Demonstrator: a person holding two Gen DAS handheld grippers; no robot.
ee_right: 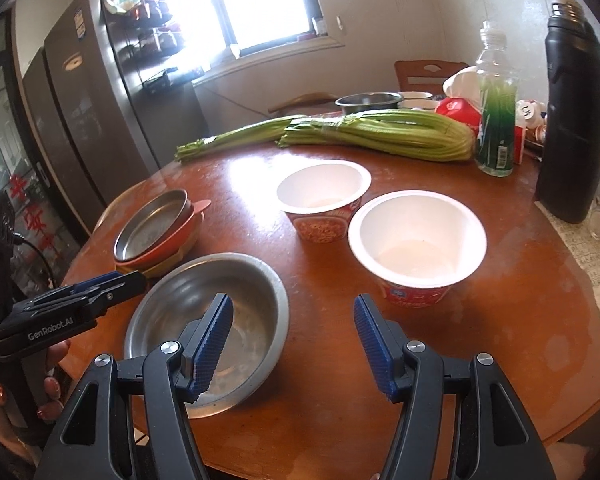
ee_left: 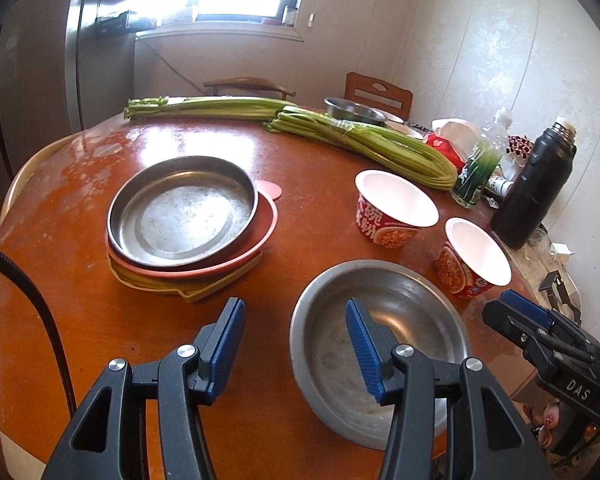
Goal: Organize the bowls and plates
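Note:
A metal bowl (ee_left: 412, 312) (ee_right: 252, 320) sits empty near the front edge of the round wooden table (ee_left: 80, 280). My left gripper (ee_left: 296, 312) hovers open over its left rim, gripping nothing. My right gripper (ee_right: 294, 308) hovers open over the bowl's right rim, and it also shows at the right of the left wrist view (ee_left: 516, 308). To the left stands a stack (ee_left: 184, 216) (ee_right: 156, 228): a metal plate on a pink plate on a yellow one. Two empty paper noodle bowls (ee_left: 396, 208) (ee_left: 476, 256) (ee_right: 324, 196) (ee_right: 416, 236) stand to the right.
Two bunches of celery (ee_left: 360, 140) (ee_right: 380, 132) lie across the back of the table. A black thermos (ee_right: 572, 120), a plastic bottle (ee_right: 496, 112), a red packet and another metal bowl (ee_right: 368, 102) crowd the back right. Chairs and a fridge (ee_right: 84, 112) stand behind.

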